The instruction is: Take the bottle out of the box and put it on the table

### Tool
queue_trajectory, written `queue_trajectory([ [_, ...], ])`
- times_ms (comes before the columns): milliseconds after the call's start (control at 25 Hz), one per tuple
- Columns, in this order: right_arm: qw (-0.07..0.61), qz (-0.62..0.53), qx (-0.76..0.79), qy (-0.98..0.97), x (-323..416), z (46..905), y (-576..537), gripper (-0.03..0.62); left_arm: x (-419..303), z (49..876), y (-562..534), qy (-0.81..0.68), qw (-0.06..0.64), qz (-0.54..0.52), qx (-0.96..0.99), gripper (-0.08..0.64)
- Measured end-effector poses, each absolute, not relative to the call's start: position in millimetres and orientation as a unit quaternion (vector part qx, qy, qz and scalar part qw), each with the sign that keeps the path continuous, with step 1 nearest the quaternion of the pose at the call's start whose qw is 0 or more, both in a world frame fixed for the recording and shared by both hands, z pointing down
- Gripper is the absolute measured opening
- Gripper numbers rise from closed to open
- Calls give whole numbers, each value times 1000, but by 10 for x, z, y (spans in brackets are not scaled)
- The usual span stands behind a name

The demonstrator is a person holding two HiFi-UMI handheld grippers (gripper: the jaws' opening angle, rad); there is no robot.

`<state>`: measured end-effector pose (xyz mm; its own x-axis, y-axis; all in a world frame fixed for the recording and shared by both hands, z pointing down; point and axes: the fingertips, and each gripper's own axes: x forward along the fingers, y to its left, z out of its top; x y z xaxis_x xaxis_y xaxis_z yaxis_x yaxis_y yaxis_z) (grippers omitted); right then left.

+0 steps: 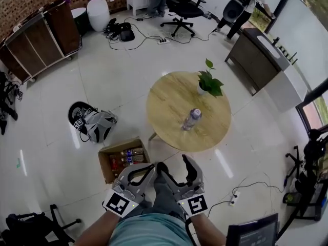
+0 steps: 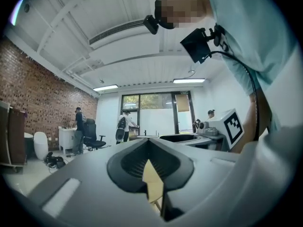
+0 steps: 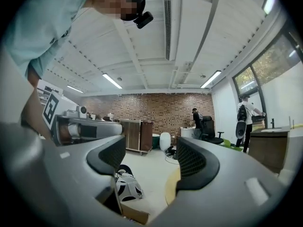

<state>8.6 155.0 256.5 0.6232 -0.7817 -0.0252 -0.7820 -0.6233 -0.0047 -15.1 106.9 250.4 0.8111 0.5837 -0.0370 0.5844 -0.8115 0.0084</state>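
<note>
A clear bottle (image 1: pixel 191 120) with a purple label stands on the round wooden table (image 1: pixel 169 106), near its middle. On the floor to the table's left sits an open cardboard box (image 1: pixel 105 169) with several bottles (image 1: pixel 126 158) lying in it. Both grippers are held close to my body, below the box and table in the head view, pointing level. The left gripper (image 1: pixel 150 167) has its jaw tips together and nothing between them; in the left gripper view (image 2: pixel 148 140) only a strip of tabletop shows through the gap behind the tips. The right gripper (image 1: pixel 177 165) (image 3: pixel 151 151) is open and empty.
A potted plant (image 1: pixel 209 82) stands at the table's far edge. A black-and-white bag (image 1: pixel 92 122) (image 3: pixel 127 187) lies on the floor by the box. A power strip and cable (image 1: pixel 236 196) lie to the right. Cabinets (image 1: pixel 41 37), an office chair (image 1: pixel 184 9) and a desk (image 1: pixel 261 55) line the room.
</note>
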Motion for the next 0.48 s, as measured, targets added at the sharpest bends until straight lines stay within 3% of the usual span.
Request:
queue_trajectory([
  [480, -29, 66, -908, 414, -730, 2027, 1450, 330, -875, 2252, 1155, 344, 22, -52, 937, 11],
])
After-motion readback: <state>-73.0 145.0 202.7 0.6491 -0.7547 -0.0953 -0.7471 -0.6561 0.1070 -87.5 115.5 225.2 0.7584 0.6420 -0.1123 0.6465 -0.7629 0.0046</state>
